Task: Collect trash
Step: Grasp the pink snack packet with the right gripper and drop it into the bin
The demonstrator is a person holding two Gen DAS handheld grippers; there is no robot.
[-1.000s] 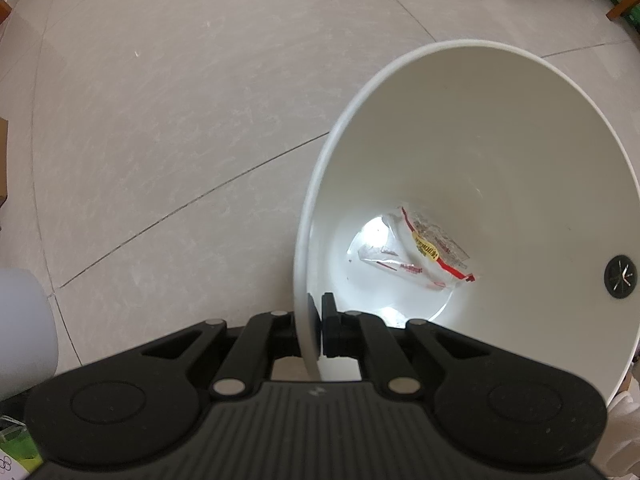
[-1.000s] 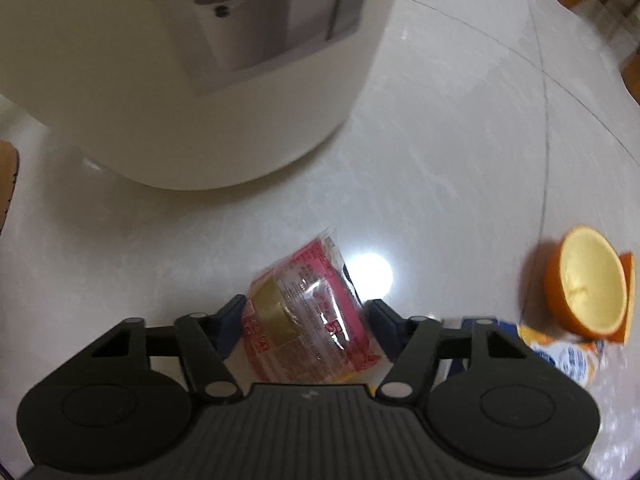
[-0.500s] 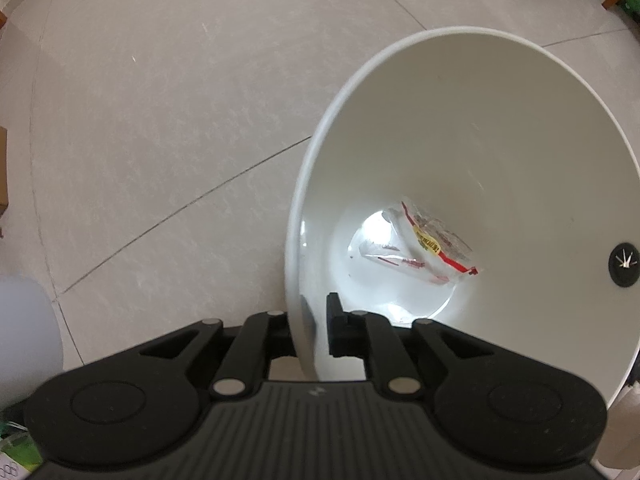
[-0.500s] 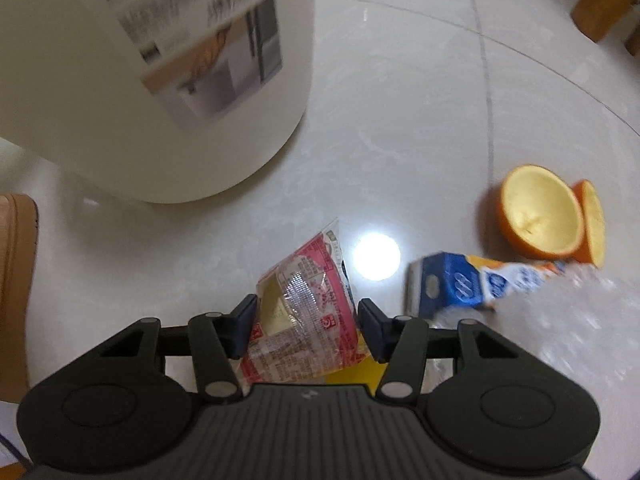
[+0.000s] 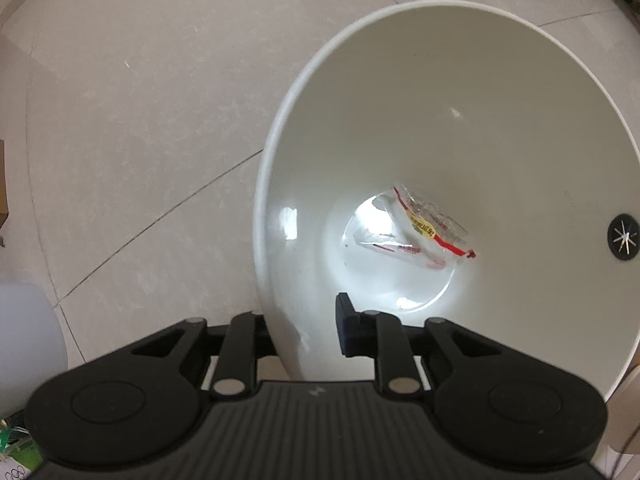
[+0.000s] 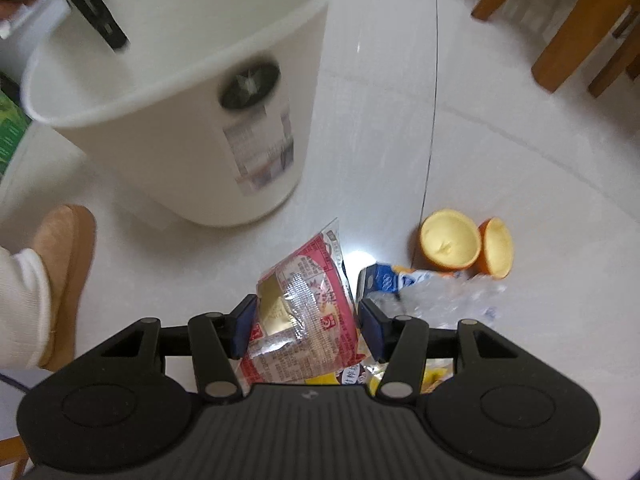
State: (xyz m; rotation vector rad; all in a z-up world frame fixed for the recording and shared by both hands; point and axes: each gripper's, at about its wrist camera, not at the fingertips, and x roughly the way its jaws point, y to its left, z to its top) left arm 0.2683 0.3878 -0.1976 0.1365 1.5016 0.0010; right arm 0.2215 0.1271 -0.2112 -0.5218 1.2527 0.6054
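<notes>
Wrapper (image 6: 304, 312) clamped in right tongs (image 6: 306, 330); left tongs (image 5: 302, 330) opening astride bin rim (image 5: 260, 216).

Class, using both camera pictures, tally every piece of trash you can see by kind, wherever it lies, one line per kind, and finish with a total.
Snack wrappers: 2, a pink one in the right claw, a clear red-edged one inside the bin
Orange peel halves: 2
Blue cartons: 1
Crumpled clear plastic: 1
Total: 6
</notes>
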